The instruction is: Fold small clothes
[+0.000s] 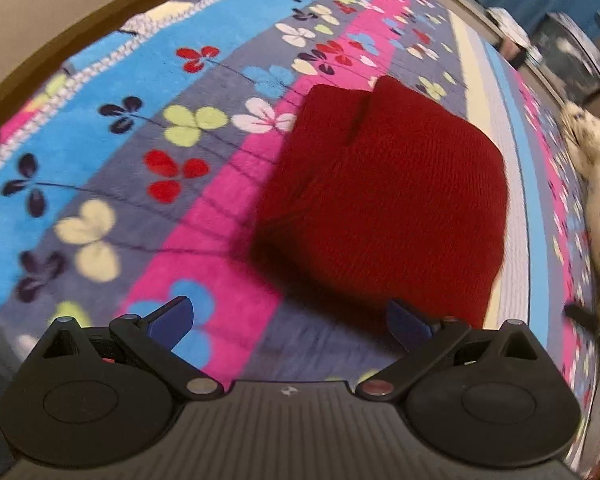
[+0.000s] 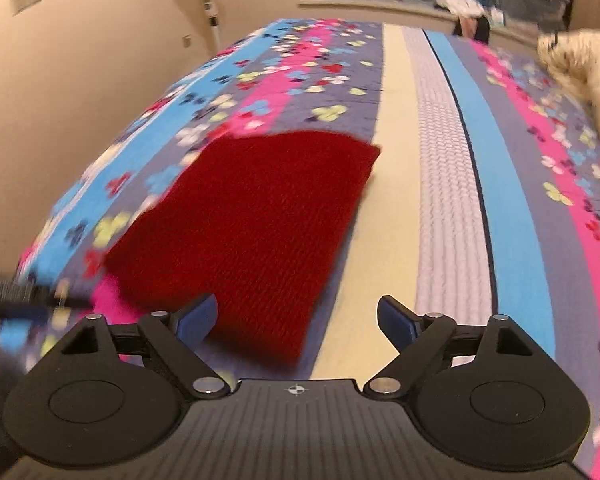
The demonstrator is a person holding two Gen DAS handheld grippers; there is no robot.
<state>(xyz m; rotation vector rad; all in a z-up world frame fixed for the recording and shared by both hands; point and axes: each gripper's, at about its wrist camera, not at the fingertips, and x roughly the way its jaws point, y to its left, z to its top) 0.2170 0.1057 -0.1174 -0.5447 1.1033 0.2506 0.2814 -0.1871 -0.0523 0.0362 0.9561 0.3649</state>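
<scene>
Red knit garment [image 1: 384, 200] lies folded flat on bed's flowered blanket [image 1: 100, 152], across pink and grey stripes. Left gripper [image 1: 294, 318] hovers at its near edge, fingers [image 1: 174, 320] apart, nothing between. Right gripper [image 2: 298, 320] over near corner, fingers [image 2: 198, 318] spread wide, empty. Cream spotted cloth [image 2: 580, 68] well apart, far right.
</scene>
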